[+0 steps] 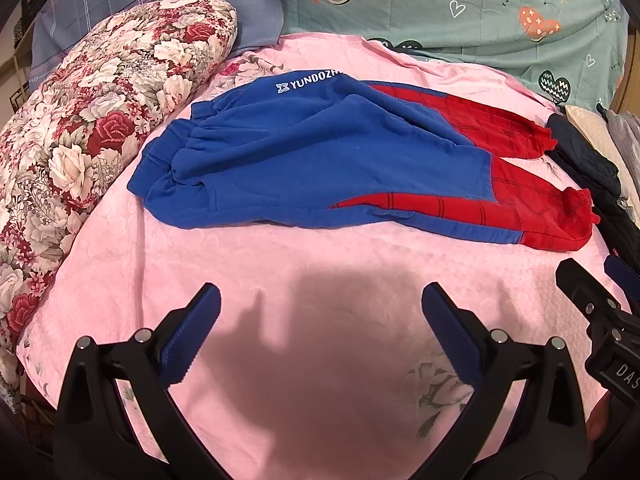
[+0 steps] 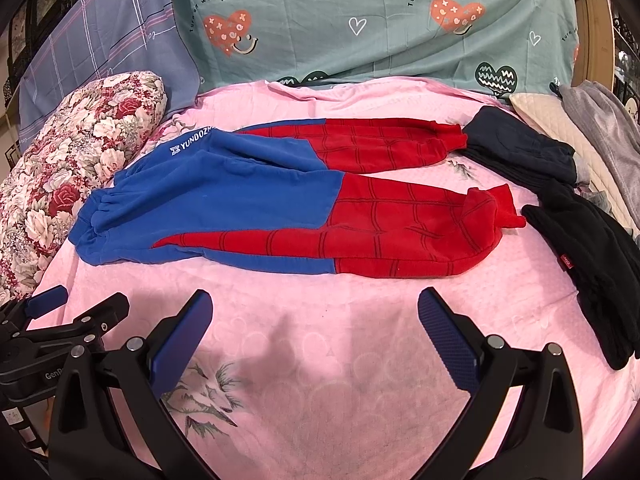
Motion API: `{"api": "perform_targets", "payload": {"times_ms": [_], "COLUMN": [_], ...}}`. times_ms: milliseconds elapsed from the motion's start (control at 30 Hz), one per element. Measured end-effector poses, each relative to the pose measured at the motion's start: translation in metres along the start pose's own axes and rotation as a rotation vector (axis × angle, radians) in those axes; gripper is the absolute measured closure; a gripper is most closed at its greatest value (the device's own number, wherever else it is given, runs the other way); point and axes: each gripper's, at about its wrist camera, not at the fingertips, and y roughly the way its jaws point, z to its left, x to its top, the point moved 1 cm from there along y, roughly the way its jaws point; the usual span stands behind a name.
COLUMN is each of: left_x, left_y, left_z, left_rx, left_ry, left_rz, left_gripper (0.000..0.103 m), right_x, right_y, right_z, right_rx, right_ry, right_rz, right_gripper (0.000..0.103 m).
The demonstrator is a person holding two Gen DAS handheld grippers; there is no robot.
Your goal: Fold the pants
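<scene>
Blue and red pants [image 1: 320, 156] lie spread flat on the pink bedsheet [image 1: 320, 264], waistband to the left, both red legs pointing right. They also show in the right wrist view [image 2: 280, 200]. My left gripper [image 1: 320, 300] is open and empty, hovering over the sheet in front of the pants. My right gripper [image 2: 316, 304] is open and empty, also in front of the pants, near the legs. The right gripper shows at the left wrist view's right edge [image 1: 600, 296]; the left gripper shows at the right wrist view's left edge [image 2: 80, 304].
A floral pillow [image 1: 92, 128] lies left of the pants. Dark folded clothes [image 2: 560, 200] and a cream and grey pile [image 2: 592, 136] lie to the right. A green heart-print sheet [image 2: 380, 28] and blue plaid pillow [image 2: 100, 48] stand behind.
</scene>
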Motion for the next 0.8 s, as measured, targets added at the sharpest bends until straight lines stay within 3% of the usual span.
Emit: {"api": "perform_targets", "payload": {"times_ms": [533, 800], "left_x": [0.003, 0.029], "left_y": [0.005, 0.025], "left_z": [0.003, 0.074], "left_rx": [0.005, 0.048], "left_ry": [0.010, -0.104], "left_rz": [0.005, 0.026], "left_gripper": [0.002, 0.002], "right_x": [0.002, 0.012], "right_y": [0.000, 0.000], "right_z": [-0.001, -0.024], "right_rx": [-0.005, -0.078], "right_ry": [-0.004, 0.022], "right_rz": [0.006, -0.017], "right_gripper": [0.001, 0.001]}}
